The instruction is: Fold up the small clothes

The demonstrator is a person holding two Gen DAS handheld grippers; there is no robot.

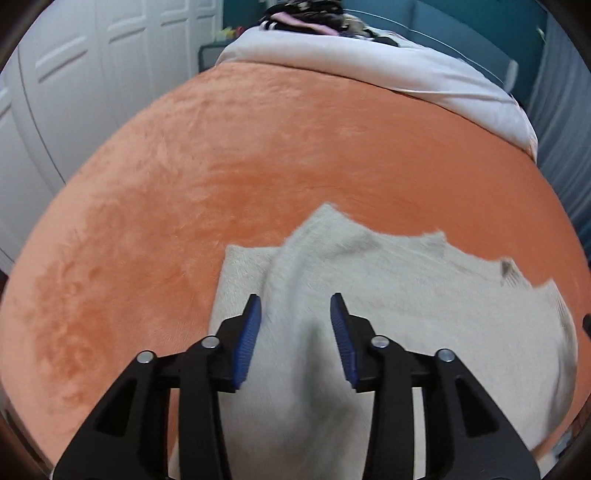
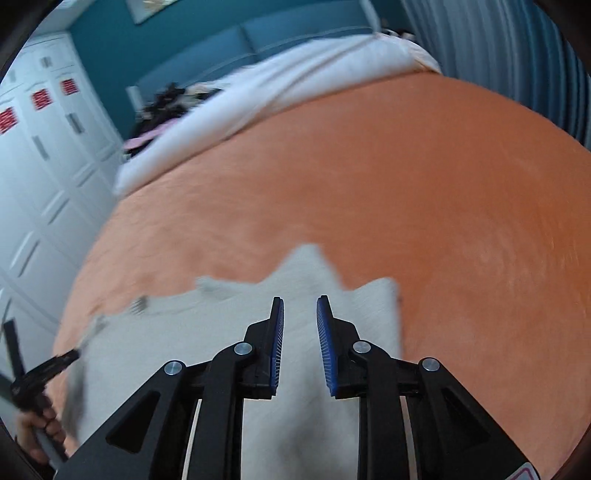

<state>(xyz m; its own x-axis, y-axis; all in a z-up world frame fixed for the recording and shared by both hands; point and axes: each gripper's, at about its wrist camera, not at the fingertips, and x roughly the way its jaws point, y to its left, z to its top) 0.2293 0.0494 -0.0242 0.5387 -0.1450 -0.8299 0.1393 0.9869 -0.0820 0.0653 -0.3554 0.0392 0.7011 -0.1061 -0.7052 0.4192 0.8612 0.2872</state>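
Observation:
A small cream fuzzy garment lies partly folded on the orange blanket, with a folded flap on its left side. My left gripper hovers over its near part, blue pads apart and nothing between them. The right wrist view shows the same garment under my right gripper, whose jaws stand a narrow gap apart and hold nothing. At the lower left of that view a hand holds the other tool at the garment's left edge.
A white duvet is rolled back at the far end of the bed. A dark pile of clothes sits behind it. White wardrobe doors stand to the left, a teal headboard at the back, and a curtain to the right.

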